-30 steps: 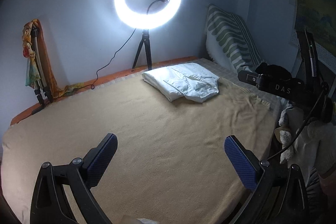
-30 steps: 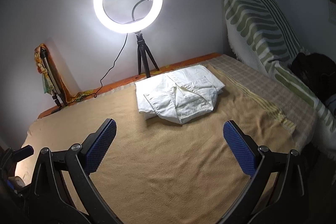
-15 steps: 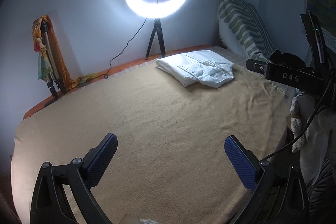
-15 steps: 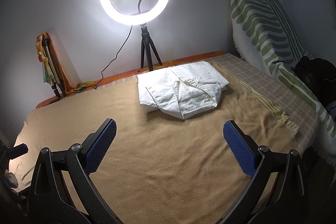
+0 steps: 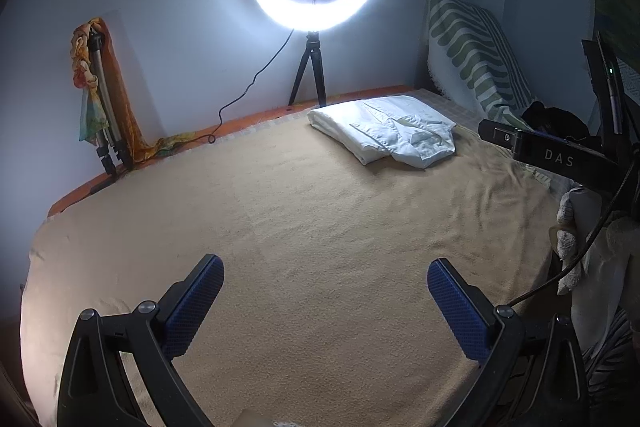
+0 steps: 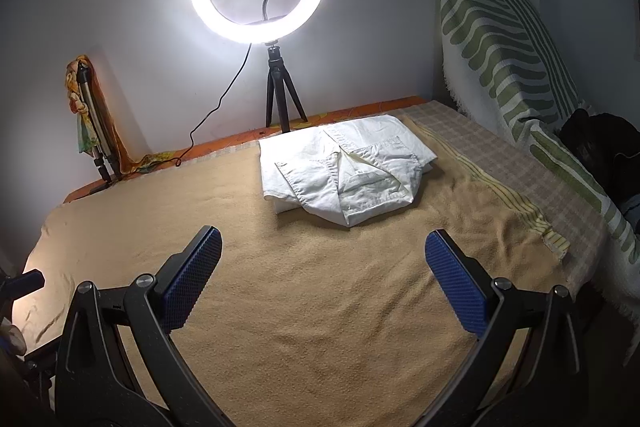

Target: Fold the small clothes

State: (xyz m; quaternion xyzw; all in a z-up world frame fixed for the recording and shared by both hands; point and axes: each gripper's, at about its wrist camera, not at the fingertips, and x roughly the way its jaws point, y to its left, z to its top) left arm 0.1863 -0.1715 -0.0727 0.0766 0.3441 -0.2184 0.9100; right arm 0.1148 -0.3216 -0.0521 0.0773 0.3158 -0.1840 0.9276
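With both claws, left gripper (image 5: 325,301) and right gripper (image 6: 323,277), wide and empty, I'd leave the folded white shirt (image 6: 345,169) near the blanket's (image 6: 320,299) far edge undisturbed.

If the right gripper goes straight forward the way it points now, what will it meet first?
Probably the folded white shirt. The open right gripper is aimed at it over the bare tan blanket, with nothing between them. Depth is unclear; a lower path would touch the blanket first.
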